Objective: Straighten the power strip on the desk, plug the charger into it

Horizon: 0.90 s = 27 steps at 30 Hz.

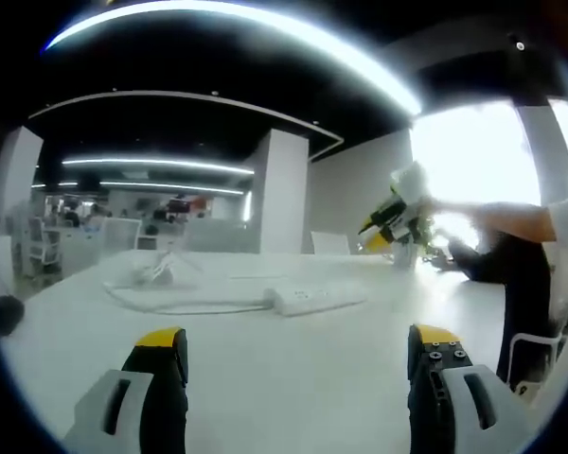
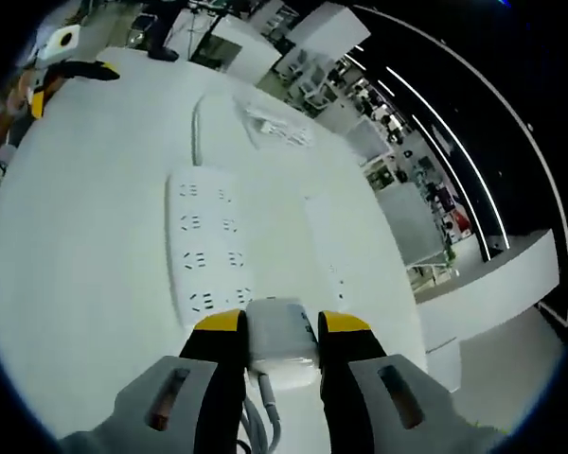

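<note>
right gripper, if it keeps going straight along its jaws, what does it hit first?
Likely the power strip. The right gripper, shut on the charger, points at the strip's near end, which lies just ahead on the desk. How high the gripper sits above it is unclear.

Setting: open-plan office
Evidence: long ceiling light strips (image 1: 265, 28) — rows of desks (image 2: 398, 151), white pillar (image 1: 284, 189)
</note>
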{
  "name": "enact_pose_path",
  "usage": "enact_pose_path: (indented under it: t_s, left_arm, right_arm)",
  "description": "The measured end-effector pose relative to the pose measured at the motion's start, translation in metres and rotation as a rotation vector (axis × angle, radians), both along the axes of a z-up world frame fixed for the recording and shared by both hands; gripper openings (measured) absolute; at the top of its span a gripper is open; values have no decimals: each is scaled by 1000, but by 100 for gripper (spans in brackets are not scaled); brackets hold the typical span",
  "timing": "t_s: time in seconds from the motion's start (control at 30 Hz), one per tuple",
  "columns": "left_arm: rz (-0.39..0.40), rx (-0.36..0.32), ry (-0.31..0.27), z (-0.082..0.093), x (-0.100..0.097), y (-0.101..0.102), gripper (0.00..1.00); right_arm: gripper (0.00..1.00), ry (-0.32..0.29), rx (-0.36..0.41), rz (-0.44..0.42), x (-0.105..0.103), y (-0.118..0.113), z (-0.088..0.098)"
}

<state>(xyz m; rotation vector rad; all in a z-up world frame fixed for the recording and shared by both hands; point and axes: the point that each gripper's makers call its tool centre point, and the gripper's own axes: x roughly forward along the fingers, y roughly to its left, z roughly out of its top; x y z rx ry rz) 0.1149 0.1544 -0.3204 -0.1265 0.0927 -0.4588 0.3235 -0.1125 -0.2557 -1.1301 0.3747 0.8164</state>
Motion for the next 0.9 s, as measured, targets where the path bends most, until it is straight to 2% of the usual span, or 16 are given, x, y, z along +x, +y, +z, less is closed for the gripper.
enact_pose_path:
  t_s: [0.17, 0.33, 0.7, 0.9]
  left_arm:
    - [0, 2, 0, 0, 0, 0, 99]
    - [1, 4, 2, 0, -1, 0, 99]
    - [5, 1, 7, -1, -1, 1, 99]
    - [1, -2, 5, -1, -1, 0, 99]
  right_arm:
    - [27, 19, -39, 23, -2, 6, -4]
    - [27, 50, -117, 38, -4, 9, -13]
    - [27, 126, -219, 30, -7, 14, -26]
    - [27, 157, -304, 25, -9, 12, -35]
